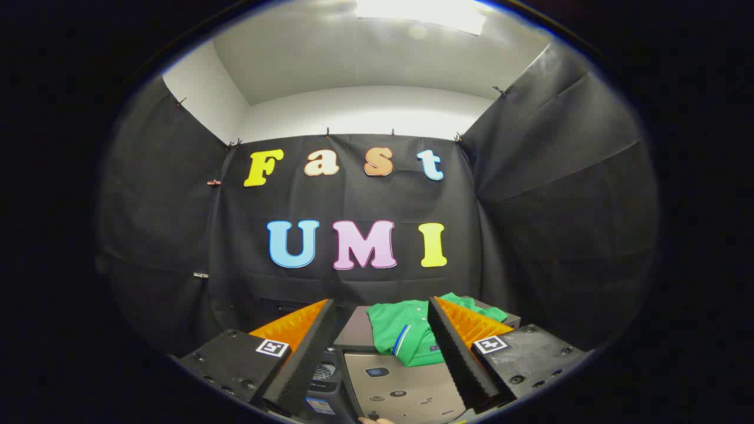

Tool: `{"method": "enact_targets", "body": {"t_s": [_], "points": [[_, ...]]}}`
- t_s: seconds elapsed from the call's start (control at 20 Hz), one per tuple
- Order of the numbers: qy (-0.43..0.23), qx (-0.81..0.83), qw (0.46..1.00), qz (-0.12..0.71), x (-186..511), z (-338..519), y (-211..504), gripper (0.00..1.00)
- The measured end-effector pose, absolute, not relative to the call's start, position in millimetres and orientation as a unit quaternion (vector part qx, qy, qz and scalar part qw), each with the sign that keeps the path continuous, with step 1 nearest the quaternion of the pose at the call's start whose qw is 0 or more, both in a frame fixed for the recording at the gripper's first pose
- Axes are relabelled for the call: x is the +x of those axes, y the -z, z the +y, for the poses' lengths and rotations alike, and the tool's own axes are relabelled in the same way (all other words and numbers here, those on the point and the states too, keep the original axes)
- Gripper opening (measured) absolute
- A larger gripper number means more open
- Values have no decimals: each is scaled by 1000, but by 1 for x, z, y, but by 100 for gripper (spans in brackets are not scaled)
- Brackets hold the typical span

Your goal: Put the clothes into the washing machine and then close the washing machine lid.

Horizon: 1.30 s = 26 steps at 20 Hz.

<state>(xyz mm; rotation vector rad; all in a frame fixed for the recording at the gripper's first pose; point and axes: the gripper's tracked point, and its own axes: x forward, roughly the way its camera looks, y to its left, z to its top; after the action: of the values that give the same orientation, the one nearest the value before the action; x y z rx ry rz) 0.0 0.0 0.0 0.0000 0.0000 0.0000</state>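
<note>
Gripper view: jaws [382, 335] spread wide, holding nothing; green shirt [406, 333] lies just ahead between them, seemingly draped over the washing machine [406, 383] top's far edge.

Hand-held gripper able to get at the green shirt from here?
Probably yes. The hand-held gripper is open, and the green shirt lies on the washing machine just ahead, between the fingers, with nothing in between.
</note>
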Motion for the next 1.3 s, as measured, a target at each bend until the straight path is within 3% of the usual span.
{"method": "enact_targets", "body": {"t_s": [1.3], "points": [[1, -5, 1000, 3, 5, 3, 3, 98]]}}
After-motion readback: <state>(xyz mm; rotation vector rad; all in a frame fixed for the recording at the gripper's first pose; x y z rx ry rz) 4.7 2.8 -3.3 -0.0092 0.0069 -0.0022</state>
